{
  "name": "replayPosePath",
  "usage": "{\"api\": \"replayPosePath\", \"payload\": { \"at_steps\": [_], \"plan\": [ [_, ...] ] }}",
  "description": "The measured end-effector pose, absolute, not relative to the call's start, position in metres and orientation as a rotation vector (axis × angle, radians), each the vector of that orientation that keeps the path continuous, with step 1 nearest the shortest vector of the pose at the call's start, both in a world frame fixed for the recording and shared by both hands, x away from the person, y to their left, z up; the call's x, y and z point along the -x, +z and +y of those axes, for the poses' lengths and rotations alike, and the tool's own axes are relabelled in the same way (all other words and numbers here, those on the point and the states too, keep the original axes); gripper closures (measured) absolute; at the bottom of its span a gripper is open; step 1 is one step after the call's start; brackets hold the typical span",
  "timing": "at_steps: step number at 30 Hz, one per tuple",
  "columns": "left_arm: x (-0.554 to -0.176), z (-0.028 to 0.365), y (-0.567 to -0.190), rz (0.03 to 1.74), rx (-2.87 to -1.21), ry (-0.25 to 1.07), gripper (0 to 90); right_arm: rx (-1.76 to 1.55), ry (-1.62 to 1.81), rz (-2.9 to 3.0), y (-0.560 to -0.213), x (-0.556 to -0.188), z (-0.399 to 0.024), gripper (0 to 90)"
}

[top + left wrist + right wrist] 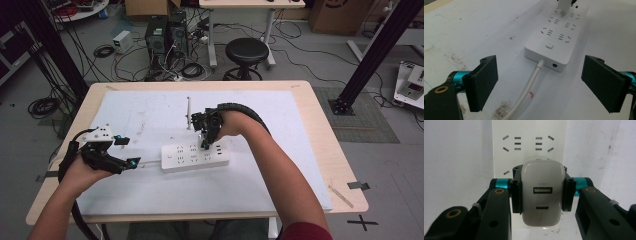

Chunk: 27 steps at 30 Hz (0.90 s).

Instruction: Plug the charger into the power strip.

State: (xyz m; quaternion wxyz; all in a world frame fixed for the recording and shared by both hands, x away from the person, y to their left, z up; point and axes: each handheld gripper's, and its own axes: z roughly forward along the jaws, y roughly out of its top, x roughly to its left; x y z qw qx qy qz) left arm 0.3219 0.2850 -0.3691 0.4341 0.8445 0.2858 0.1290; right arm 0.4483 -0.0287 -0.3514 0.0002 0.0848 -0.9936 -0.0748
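Nearest the person, one left gripper [131, 162] rests low at the left of the table with its jaws spread wide and nothing between them; in the left gripper view [540, 82] they straddle one round white cable [529, 87] without touching it. Just beyond, that cable enters the near end of one long white plastic power strip [195, 157], which lies flat on one white paper sheet [150, 115] covering the light wooden table [320, 135]. Farther right, one right gripper [206, 145] points down, its jaws clamped on one white rounded two-port USB charger [542, 195], which sits on the strip's sockets. One thin white rod [188, 112] lies beyond the strip.
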Motion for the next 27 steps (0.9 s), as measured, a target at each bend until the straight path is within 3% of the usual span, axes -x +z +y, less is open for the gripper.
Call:
{"api": "replayPosePath", "payload": {
  "at_steps": [27],
  "plan": [
    [-0.325,0.282,-0.372,0.704,-2.109,0.318,14.0,-0.259,-0.147,-3.130,-0.365,-0.447,-0.023,63.8]
  ]
}}
